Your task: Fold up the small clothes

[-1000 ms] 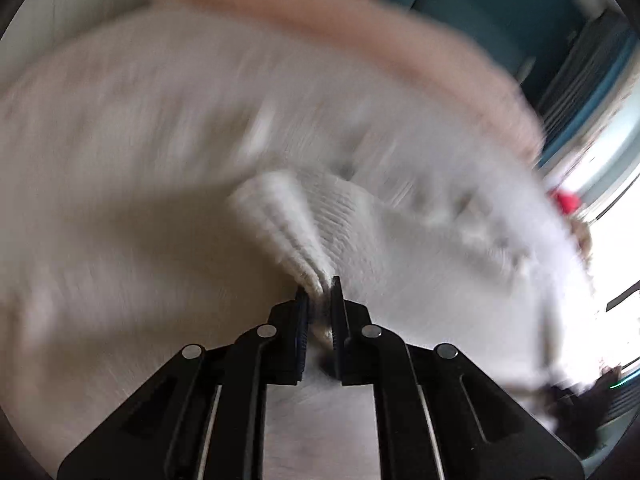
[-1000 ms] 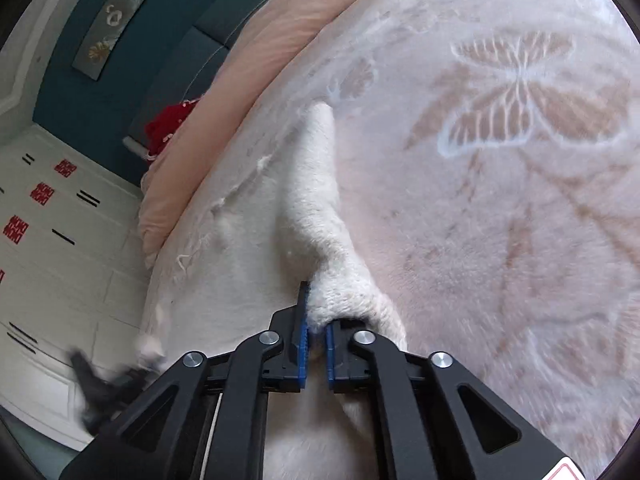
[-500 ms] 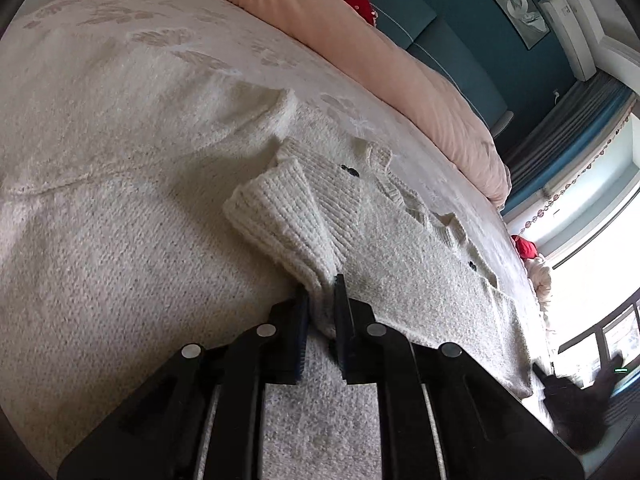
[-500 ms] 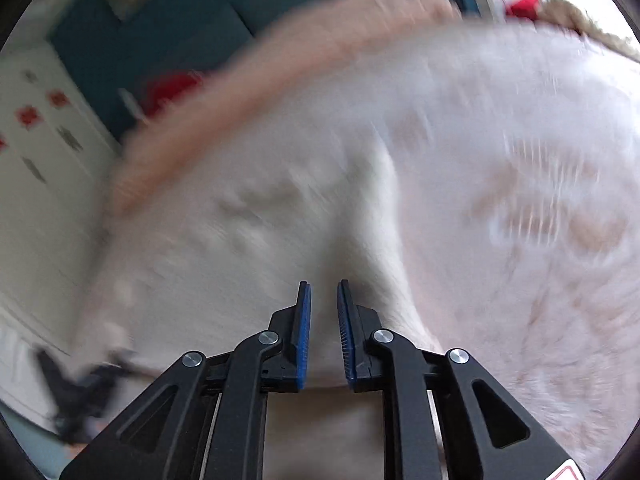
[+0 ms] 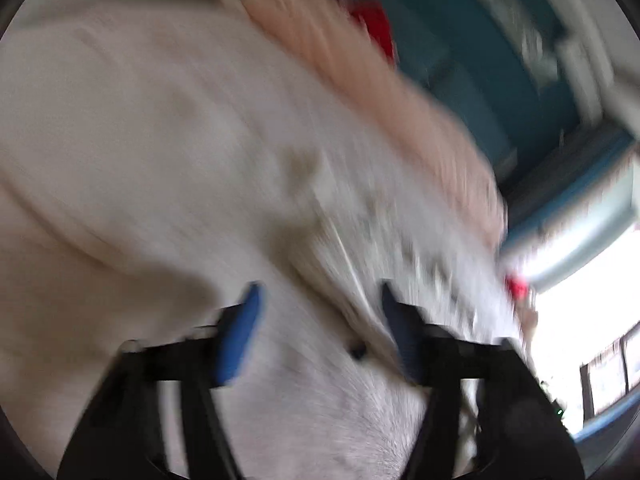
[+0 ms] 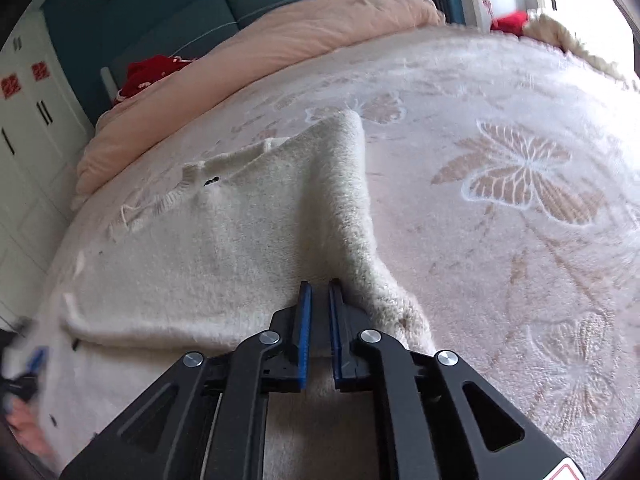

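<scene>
A small white knit sweater (image 6: 240, 248) lies flat on the bed, one sleeve (image 6: 352, 208) folded inward along its right side. My right gripper (image 6: 319, 292) hovers at the near hem beside that sleeve. Its jaws stand almost together, just starting to part, with nothing between them. In the blurred left wrist view my left gripper (image 5: 320, 304) is over the sweater (image 5: 360, 400). Its jaws are opening wide; the knit lies below them, and the blue pads (image 5: 244, 328) do not touch it.
A pale blanket with butterfly patterns (image 6: 520, 168) covers the bed. A pink duvet (image 6: 320, 32) runs along the far side, with a red item (image 6: 148, 72) at its left end. White wardrobe doors (image 6: 24, 128) stand at the left and a bright window at the right.
My left gripper let go of the folded sleeve, opened wide and swung away. My right gripper released the other sleeve, which now lies on the sweater, and lifted slightly.
</scene>
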Tool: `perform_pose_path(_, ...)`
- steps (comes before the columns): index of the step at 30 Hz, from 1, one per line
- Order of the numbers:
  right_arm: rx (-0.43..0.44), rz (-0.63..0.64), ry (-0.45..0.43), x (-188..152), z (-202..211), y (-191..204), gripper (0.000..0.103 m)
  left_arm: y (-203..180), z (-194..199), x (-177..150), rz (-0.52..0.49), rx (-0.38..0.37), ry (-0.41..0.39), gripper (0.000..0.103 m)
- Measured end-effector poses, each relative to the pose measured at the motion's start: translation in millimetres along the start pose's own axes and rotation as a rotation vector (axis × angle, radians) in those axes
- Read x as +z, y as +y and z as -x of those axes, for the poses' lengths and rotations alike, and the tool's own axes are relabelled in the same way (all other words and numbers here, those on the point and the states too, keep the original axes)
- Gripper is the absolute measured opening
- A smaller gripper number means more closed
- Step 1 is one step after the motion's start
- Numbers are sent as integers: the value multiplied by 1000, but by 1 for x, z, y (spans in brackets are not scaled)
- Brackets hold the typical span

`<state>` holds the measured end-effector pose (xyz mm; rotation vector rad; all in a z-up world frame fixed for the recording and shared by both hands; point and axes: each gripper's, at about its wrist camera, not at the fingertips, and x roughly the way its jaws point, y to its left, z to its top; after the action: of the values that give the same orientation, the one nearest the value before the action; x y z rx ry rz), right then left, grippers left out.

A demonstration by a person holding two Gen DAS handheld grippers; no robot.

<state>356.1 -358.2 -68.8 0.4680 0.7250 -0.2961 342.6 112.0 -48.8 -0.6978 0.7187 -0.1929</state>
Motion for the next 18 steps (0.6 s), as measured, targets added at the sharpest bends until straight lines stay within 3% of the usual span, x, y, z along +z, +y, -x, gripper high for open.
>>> perform_pose_path(2, -8, 3, -2, -1, -3, 2, 7, 45, 47, 41, 65, 104, -105, 85)
perform_pose_path(4, -21, 14, -6, -1, -4, 4, 7, 91, 79, 74, 138, 211, -164, 87)
perform_pose_path(6, -33, 25, -8, -2, -1, 9, 8, 154, 109, 108, 272, 361, -210, 87)
perform_pose_path(9, -44, 32, -8, 1, -2, 13, 8, 227, 137, 136, 449, 482, -275, 86)
perform_pose_path(11, -61, 44, -7, 1, -2, 16, 8, 255, 138, 150, 476, 529, -273, 77)
perform_pose_path(13, -79, 58, -6, 0, -3, 18, 8, 260, 130, 161, 422, 553, -270, 69)
perform_pose_path(14, -87, 65, -7, 0, -3, 19, 8, 258, 124, 166, 386, 569, -254, 53)
perform_pose_path(15, -92, 68, -7, 0, -3, 20, 8, 258, 113, 172, 349, 584, -211, 43)
perform_pose_path(16, -100, 73, -7, 0, -4, 21, 8, 259, 108, 176, 332, 599, -192, 21)
perform_pose_path(17, -102, 75, -7, 0, -4, 21, 8, 258, 105, 180, 323, 601, -176, 11)
perform_pose_path(18, -102, 74, -7, -1, -4, 22, 8, 255, 101, 186, 327, 588, -159, 10)
